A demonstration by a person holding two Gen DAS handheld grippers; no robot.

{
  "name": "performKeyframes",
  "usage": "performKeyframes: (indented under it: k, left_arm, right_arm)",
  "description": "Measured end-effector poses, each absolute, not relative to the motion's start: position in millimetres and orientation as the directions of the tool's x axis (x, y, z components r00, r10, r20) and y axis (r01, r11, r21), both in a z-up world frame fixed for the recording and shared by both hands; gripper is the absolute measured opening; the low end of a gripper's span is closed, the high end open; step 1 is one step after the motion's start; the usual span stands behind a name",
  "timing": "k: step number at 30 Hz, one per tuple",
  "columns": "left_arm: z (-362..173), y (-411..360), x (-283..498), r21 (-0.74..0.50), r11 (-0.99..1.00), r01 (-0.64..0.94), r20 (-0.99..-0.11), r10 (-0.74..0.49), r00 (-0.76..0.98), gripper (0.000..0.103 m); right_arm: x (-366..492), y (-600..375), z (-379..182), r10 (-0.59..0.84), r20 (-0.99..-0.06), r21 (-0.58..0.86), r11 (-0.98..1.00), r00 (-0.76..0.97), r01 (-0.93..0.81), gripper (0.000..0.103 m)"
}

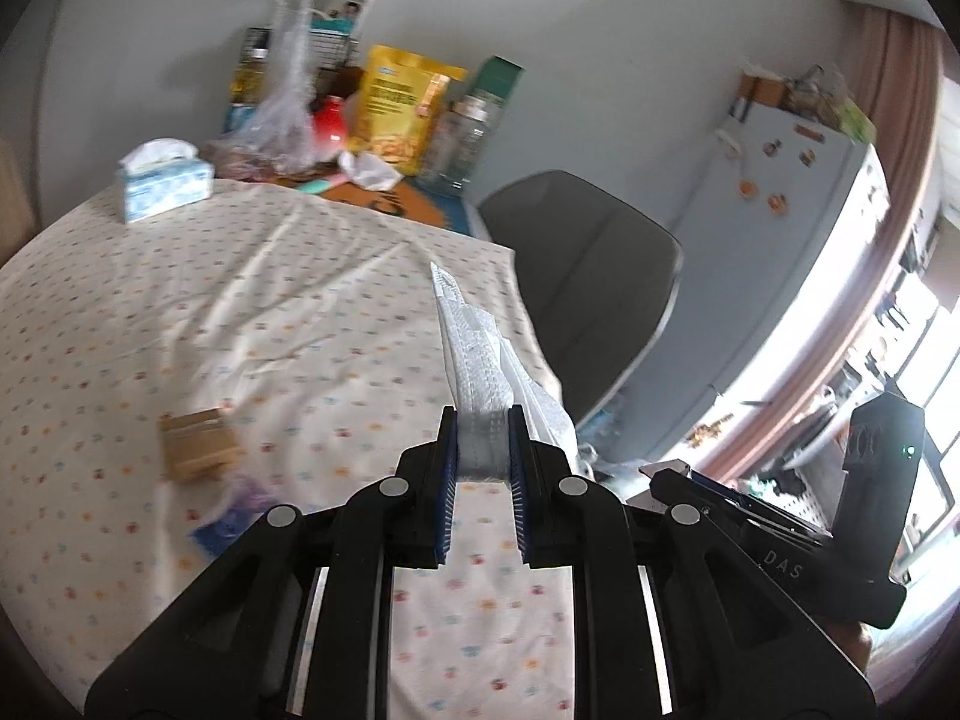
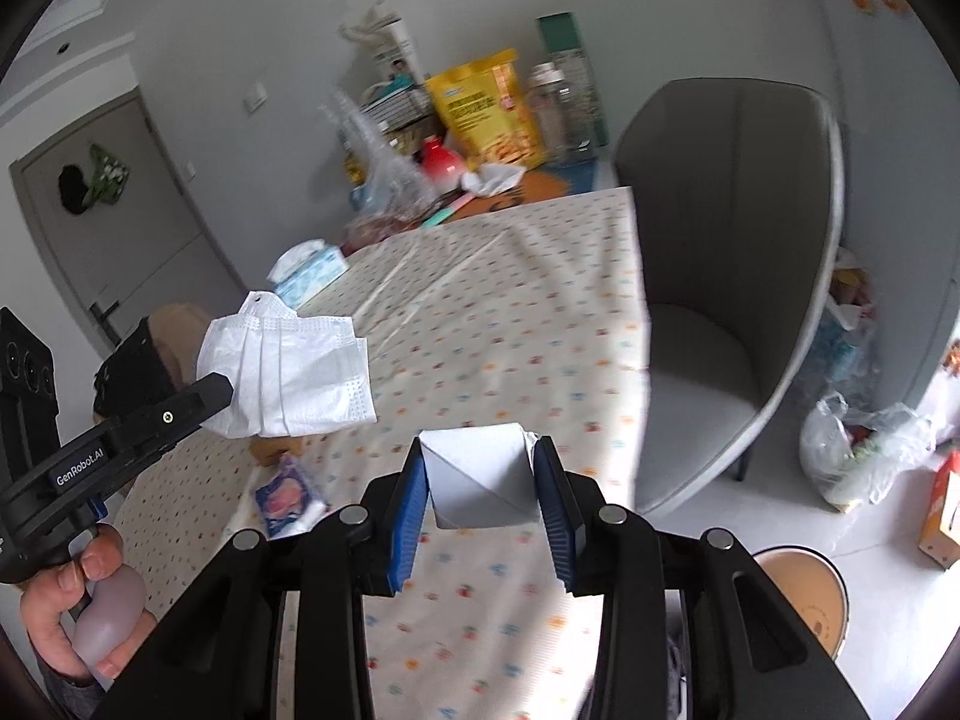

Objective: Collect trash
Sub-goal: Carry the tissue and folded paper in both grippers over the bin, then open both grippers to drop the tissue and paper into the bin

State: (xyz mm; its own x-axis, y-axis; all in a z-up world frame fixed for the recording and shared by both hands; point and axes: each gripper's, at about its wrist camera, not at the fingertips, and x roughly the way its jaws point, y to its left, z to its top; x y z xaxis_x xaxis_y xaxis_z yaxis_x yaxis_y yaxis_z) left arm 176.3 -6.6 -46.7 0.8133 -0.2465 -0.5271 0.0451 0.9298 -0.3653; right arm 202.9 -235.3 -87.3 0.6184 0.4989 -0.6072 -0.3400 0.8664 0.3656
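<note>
White pleated fabric fills the narrow gap between the blue pads of the left gripper [image 1: 483, 447]: it pinches a disposable face mask [image 1: 474, 354], which sticks up and forward past the fingertips. From the right wrist view the same mask [image 2: 288, 375] hangs unfolded off the end of that gripper, and a person's hand [image 2: 84, 606] grips its handle below.

The right gripper [image 2: 483, 483] has its jaws partly drawn in, pressing on a folded piece of white paper [image 2: 480, 480] that sits squarely between the two blue pads.

Just beyond and beneath both sets of jaws lies a table covered by a cream cloth with small coloured dots [image 1: 240, 312]. Down and to the left of the left jaws rest a small brown cardboard piece [image 1: 198, 441] and, nearer, a crumpled blue and purple wrapper [image 1: 231, 510], blurred.

Farther ahead, at the far left of the cloth, stands a blue tissue box [image 1: 162, 180]. Behind it, against the wall, a clear plastic bag [image 1: 288, 102], a yellow snack bag [image 1: 402, 108] and a crumpled white tissue [image 1: 369, 171] crowd together.

Right of the jaws, beside the table's edge, stands a grey armchair [image 2: 738, 276]. On the floor past it slumps a filled plastic bag [image 2: 858, 450].
</note>
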Motion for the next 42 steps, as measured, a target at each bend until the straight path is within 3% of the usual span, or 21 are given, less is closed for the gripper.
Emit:
performKeyframes:
  k: [18, 32, 39, 42]
  left_arm:
    - [-55, -124, 214, -0.316, 0.917, 0.245, -0.582, -0.391, 0.713, 0.016]
    - [-98, -210, 242, -0.271, 0.904, 0.33, -0.696, -0.421, 0.582, 0.016]
    - [-125, -249, 249, -0.246, 0.898, 0.365, -0.755, -0.414, 0.508, 0.016]
    - [-134, -263, 250, -0.237, 0.895, 0.378, -0.775, -0.409, 0.482, 0.016]
  right_arm:
    - [197, -355, -103, 0.364, -0.618, 0.394, 0.91, 0.697, -0.127, 0.036]
    - [192, -435, -154, 0.297, -0.656, 0.451, 0.891, 0.694, 0.045, 0.037]
    - [195, -478, -197, 0.296, -0.683, 0.507, 0.85, 0.668, 0.142, 0.056]
    - [190, -492, -207, 0.293, -0.684, 0.518, 0.84, 0.668, 0.162, 0.057]
